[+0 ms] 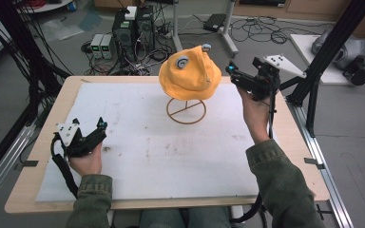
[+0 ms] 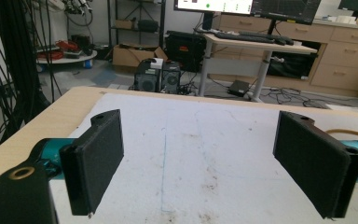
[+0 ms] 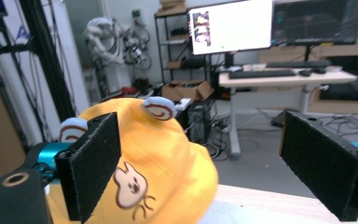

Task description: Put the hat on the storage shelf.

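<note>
Resting: left claw (image 1: 100, 127) low on table (image 1: 38, 142), jaws spread, empty.
Right claw (image 1: 231, 70): raised just beside hat (image 1: 190, 73), jaws spread, empty.
Hat: on wire stand (image 1: 186, 110), mid-table.
Progress: no grasp yet; hat untouched, apparently.

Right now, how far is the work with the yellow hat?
Nothing looks done yet: the yellow hat sits on its wire stand. In hand: the right gripper is raised beside the hat, jaws open, holding nothing. The left gripper is low over the white mat, open. Grasping the hat remains.
</note>
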The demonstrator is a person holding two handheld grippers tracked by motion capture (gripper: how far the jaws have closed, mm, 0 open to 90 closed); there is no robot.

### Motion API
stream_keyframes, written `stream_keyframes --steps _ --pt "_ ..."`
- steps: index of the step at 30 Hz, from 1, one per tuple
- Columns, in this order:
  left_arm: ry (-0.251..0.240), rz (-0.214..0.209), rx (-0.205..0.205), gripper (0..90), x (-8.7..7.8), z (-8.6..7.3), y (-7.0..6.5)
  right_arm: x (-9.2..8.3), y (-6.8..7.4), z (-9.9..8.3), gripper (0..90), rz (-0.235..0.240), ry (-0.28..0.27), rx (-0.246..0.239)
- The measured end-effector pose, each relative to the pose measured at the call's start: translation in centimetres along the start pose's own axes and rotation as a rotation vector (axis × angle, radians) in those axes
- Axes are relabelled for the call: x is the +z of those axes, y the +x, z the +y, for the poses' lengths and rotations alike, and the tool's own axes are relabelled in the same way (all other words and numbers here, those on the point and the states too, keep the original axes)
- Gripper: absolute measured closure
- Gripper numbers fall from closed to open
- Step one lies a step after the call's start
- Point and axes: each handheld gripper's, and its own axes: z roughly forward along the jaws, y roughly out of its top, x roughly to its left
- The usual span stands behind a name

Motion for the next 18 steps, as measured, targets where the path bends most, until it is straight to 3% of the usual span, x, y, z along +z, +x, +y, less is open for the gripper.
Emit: stream_keyframes --steps 4,8,18 --pt "-0.003 0.021 0.011 16.3 -0.1 0.0 -0.2 -1.8 -0.2 -1.5 12.5 -0.034 -0.023 -0.029" --pt "0.0 0.015 0.019 16.3 0.0 0.0 -0.5 -3.1 -0.5 -3.5 12.5 -0.052 -0.037 -0.053" --pt "0.01 0.037 0.026 16.3 0.0 -0.2 -0.5 -4.8 -2.3 -8.8 12.5 -0.105 -0.036 0.016"
